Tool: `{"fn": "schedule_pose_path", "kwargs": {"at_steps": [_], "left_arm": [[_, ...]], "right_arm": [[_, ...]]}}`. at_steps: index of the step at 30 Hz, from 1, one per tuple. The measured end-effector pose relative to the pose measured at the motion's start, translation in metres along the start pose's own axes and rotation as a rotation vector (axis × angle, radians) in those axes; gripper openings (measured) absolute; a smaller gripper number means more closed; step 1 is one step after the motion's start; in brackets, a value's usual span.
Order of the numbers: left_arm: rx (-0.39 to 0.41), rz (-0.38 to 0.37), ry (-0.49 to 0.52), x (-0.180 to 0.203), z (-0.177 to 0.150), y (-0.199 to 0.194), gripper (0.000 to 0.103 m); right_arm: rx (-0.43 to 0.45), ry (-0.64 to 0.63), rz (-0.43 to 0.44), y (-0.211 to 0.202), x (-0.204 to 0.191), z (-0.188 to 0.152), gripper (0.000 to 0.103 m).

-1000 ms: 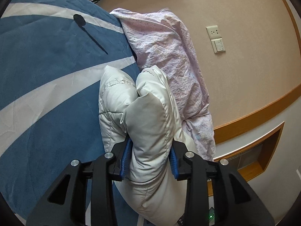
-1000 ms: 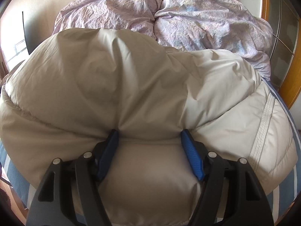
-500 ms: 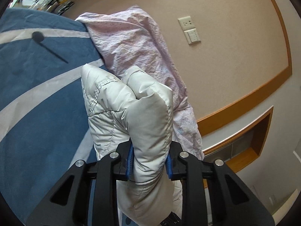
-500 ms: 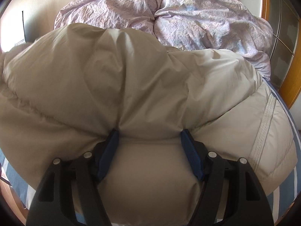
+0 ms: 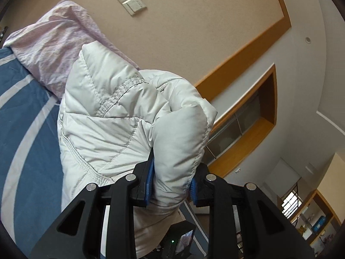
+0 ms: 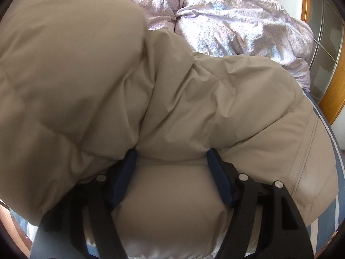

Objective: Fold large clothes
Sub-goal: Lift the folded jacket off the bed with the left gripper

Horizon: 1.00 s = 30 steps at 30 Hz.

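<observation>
A pale grey-beige puffer jacket (image 5: 112, 116) lies on a blue bed cover with white stripes (image 5: 23, 142). My left gripper (image 5: 171, 177) is shut on a thick fold of the jacket and holds it raised above the bed, pointing about level toward the wall. In the right wrist view the same jacket (image 6: 194, 99) fills most of the picture. My right gripper (image 6: 172, 172) is shut on a padded bulge of the jacket, its blue pads (image 6: 217, 174) pressed into both sides. A raised flap of jacket covers the upper left of that view.
A crumpled lilac duvet (image 6: 232, 23) lies at the far end of the bed, also the duvet (image 5: 58, 49) beside the beige wall. A wall socket and switch (image 5: 130, 0) sit high on the wall. A wooden recess (image 5: 252, 118) and wooden frame (image 6: 323, 43) border the bed.
My left gripper closed tighter on the jacket fold, then rose and rolled, lifting it off the bed. In the right wrist view the jacket's left part swung up. The right gripper stayed put.
</observation>
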<state>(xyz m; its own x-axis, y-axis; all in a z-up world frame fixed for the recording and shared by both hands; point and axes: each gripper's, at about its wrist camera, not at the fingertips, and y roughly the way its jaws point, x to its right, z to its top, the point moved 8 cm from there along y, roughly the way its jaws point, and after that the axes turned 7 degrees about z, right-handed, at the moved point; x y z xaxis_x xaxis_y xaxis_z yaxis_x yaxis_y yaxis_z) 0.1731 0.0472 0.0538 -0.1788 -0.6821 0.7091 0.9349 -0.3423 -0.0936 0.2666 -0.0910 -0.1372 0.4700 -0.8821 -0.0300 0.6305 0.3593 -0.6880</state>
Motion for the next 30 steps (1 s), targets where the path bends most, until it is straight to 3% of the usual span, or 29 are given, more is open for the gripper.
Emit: {"fn": "schedule_pose_path", "kwargs": {"at_steps": [7, 10, 15, 18, 22, 23, 26, 30], "left_arm": [[-0.084, -0.062, 0.081, 0.046, -0.032, 0.040, 0.026], [-0.114, -0.072, 0.087, 0.051, -0.044, 0.052, 0.026], [-0.153, -0.084, 0.088, 0.059, -0.062, 0.071, 0.026], [-0.181, -0.092, 0.095, 0.065, -0.071, 0.085, 0.026], [-0.227, -0.106, 0.101, 0.074, -0.091, 0.099, 0.026], [-0.251, -0.135, 0.061, 0.078, -0.095, 0.101, 0.026], [-0.277, -0.141, 0.068, 0.083, -0.106, 0.107, 0.026], [-0.304, -0.137, 0.086, 0.084, -0.118, 0.113, 0.026]], "right_arm": [[0.074, 0.051, 0.076, -0.032, 0.028, 0.002, 0.069], [0.141, 0.106, 0.065, -0.054, 0.057, 0.004, 0.069], [0.176, 0.208, 0.012, -0.077, 0.120, 0.001, 0.070], [0.165, 0.281, -0.037, -0.083, 0.160, -0.006, 0.075], [0.133, 0.406, -0.031, -0.081, 0.211, -0.021, 0.080], [0.129, 0.426, -0.039, -0.080, 0.224, -0.023, 0.080], [0.111, 0.440, -0.092, -0.083, 0.254, -0.031, 0.080], [0.068, 0.400, -0.095, -0.078, 0.277, -0.037, 0.080]]}}
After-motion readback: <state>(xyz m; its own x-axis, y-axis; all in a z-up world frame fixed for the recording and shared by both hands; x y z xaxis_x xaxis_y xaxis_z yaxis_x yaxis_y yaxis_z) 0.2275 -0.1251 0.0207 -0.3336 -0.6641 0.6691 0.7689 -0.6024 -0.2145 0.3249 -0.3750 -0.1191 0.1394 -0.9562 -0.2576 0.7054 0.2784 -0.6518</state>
